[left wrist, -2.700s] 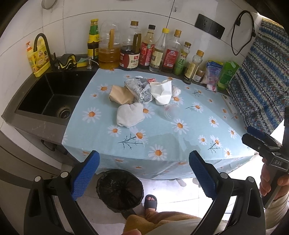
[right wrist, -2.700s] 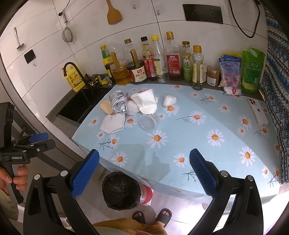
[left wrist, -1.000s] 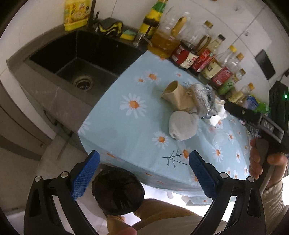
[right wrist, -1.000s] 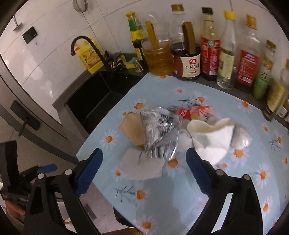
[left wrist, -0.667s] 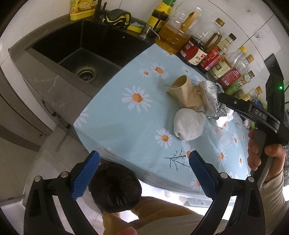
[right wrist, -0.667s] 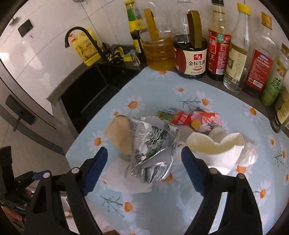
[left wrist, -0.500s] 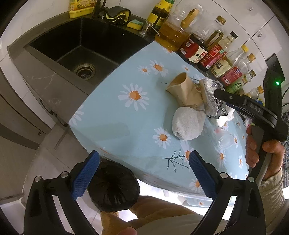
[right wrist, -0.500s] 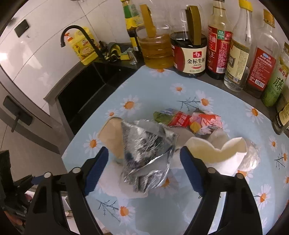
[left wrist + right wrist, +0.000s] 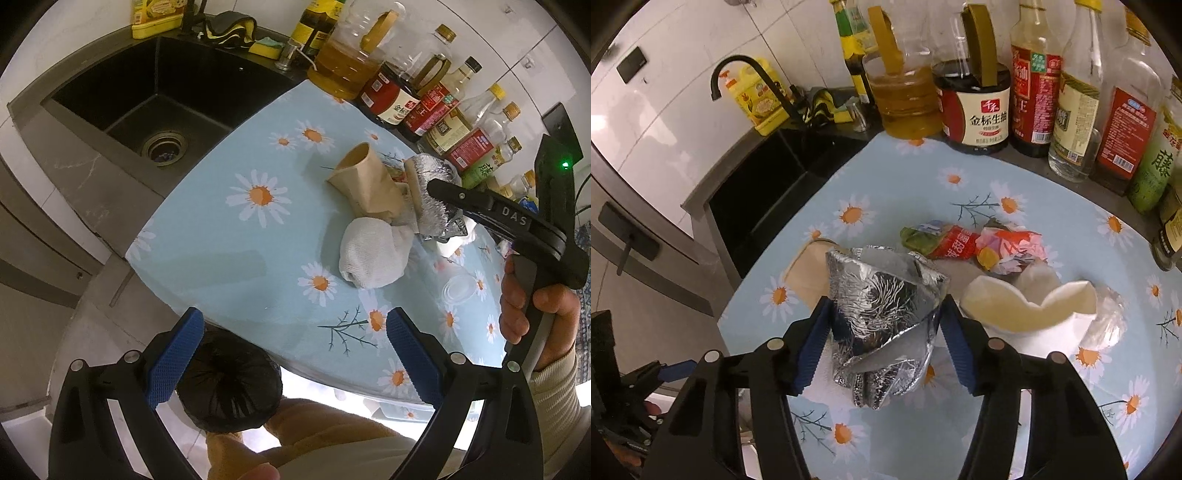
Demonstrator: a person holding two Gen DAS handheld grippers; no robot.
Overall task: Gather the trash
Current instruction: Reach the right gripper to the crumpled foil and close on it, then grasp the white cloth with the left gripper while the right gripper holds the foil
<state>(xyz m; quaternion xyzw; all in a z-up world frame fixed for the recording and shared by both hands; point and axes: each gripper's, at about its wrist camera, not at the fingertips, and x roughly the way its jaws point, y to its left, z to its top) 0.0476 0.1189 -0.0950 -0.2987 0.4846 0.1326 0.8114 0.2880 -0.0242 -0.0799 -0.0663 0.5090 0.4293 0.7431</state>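
My left claw: released, jaws wide apart with nothing between them, hanging over the near edge of the worktop.
Bin: a black-lined trash bin on the floor below that near edge, partly hidden behind my left claw's blue pad.
My right claw: its jaws have just been closing, and both blue pads now press the sides of the crumpled foil bag, grasping it.
Worktop: covered by a pale blue cloth printed with daisies; the cloth hangs over the near edge.
Trash pile: toward the middle of the worktop, packed together. The foil bag sits among a wadded white paper towel, a tan paper cup on its side, a bent white cup and crumpled red and green wrappers.
Sink: a black basin off the worktop's left edge, with a black tap.
Back edge: a row of oil and sauce bottles against a white tiled wall.
Hard to make out: a clear lid near the right edge, faint against the cloth; where the foil bag touches the cloth is hidden.
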